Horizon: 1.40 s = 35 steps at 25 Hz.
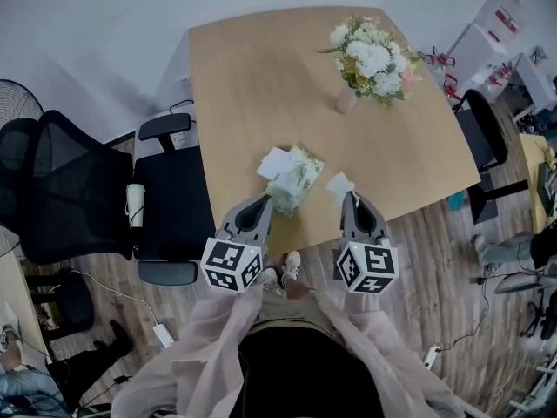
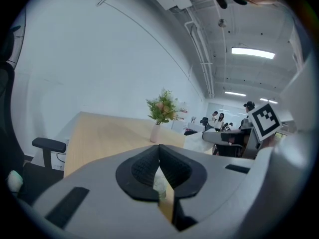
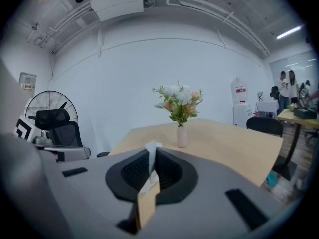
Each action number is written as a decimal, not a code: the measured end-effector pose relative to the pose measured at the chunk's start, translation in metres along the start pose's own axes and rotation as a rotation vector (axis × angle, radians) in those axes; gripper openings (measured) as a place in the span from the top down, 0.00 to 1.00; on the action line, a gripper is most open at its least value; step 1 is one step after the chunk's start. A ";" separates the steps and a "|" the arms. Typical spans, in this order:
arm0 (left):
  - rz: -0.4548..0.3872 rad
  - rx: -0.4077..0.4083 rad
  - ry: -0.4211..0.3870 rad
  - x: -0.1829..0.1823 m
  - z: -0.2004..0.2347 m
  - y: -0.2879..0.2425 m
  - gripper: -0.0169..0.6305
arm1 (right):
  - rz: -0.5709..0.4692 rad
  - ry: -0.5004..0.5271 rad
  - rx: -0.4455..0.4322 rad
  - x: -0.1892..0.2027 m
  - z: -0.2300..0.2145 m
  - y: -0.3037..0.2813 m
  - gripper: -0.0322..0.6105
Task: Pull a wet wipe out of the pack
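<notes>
Right gripper view shows your right claw clamped together on a white wipe, which stands up in a thin strip between the pads and pokes out just above the tips. In the head view the wipe sits at that claw's tip, and a strip of bare bench shows between it and the pack. The pack lies on the bench just to the left of your right claw, its white lid flipped open on the far side. Your left claw is closed on the pack's near end; the left gripper view shows a pale green sliver pinched between its pads. Beyond both claws stands a vase of flowers. A black office chair is left of your left claw.
</notes>
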<state>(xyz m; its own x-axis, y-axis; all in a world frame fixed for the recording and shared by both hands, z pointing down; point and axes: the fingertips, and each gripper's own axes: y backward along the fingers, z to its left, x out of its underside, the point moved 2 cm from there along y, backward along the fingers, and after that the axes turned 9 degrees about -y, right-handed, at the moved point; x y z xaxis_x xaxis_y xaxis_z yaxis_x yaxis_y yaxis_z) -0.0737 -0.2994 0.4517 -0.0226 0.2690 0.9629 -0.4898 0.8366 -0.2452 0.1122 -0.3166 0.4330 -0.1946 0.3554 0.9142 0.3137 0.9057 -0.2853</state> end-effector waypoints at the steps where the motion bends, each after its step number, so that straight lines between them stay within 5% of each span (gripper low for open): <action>1: -0.006 0.004 0.004 -0.003 0.000 0.000 0.96 | -0.009 -0.006 -0.005 -0.004 0.000 0.002 0.93; 11: -0.042 -0.003 -0.059 -0.028 0.003 -0.001 0.96 | -0.052 0.036 0.013 -0.032 -0.008 0.011 0.93; 35: -0.031 -0.014 -0.084 -0.027 0.006 -0.005 0.96 | -0.013 0.040 0.016 -0.021 -0.007 0.004 0.93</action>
<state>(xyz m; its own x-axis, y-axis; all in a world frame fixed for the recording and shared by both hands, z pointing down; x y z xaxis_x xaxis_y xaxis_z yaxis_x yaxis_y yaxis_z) -0.0757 -0.3132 0.4270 -0.0807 0.2028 0.9759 -0.4793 0.8506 -0.2163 0.1239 -0.3216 0.4148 -0.1610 0.3340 0.9287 0.2960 0.9140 -0.2774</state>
